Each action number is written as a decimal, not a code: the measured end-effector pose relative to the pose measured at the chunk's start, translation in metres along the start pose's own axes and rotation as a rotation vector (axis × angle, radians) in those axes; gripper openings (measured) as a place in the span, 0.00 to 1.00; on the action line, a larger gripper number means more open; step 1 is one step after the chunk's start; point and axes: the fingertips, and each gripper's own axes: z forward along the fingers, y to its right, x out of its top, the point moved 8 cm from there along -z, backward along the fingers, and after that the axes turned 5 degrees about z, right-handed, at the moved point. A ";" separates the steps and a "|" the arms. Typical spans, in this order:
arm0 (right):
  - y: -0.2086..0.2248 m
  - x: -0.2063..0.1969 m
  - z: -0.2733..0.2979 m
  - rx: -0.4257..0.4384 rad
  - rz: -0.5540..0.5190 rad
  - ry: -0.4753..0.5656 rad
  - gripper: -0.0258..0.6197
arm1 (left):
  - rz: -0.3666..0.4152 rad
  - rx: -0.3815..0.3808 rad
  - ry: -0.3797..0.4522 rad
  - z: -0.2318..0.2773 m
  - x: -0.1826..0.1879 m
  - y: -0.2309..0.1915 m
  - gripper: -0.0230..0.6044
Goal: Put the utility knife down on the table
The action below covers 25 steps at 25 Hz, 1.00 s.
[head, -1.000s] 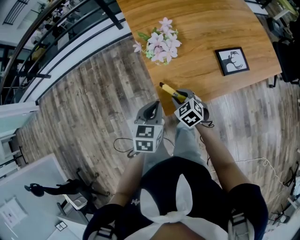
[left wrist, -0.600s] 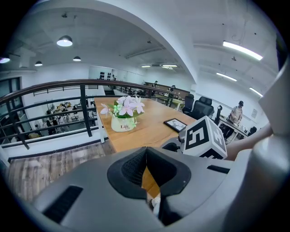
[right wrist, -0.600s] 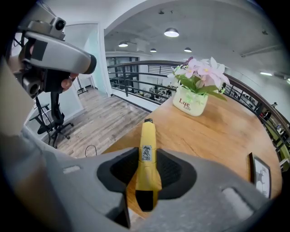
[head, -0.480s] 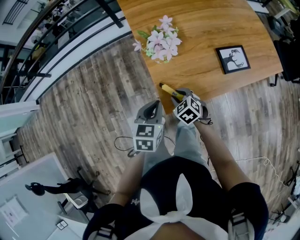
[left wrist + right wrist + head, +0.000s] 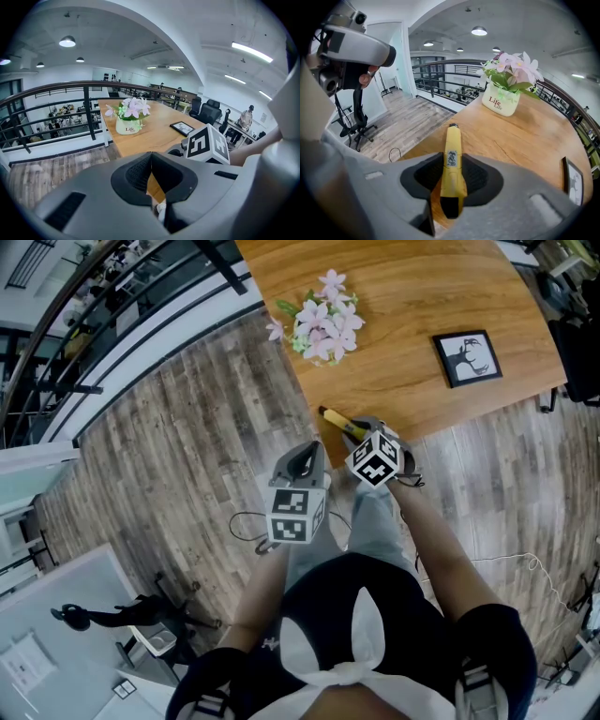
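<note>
Two grippers work by near edge of table (image 5: 412, 296). Left gripper (image 5: 305, 457) hangs off table over floor (image 5: 187, 427), jaws together on nothing; parked aside, likely to keep drop spot free. Flower pot (image 5: 319, 329) sits farther along table's left side, well apart. Yellow utility knife (image 5: 453, 145) clamped mid-body in right gripper (image 5: 452, 161), nose tilted down at bare wood near near-left corner; contact unclear. Low tilt suits gentle set-down. Picture frame (image 5: 464, 362) lies far right, out of way.
</note>
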 end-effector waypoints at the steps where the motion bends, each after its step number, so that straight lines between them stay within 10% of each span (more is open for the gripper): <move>1: 0.000 0.000 0.001 0.002 -0.001 0.000 0.23 | 0.000 0.000 0.000 0.000 0.000 0.000 0.07; 25: -0.002 -0.003 0.007 0.006 -0.023 -0.012 0.23 | -0.015 -0.020 0.007 0.009 0.006 -0.007 0.07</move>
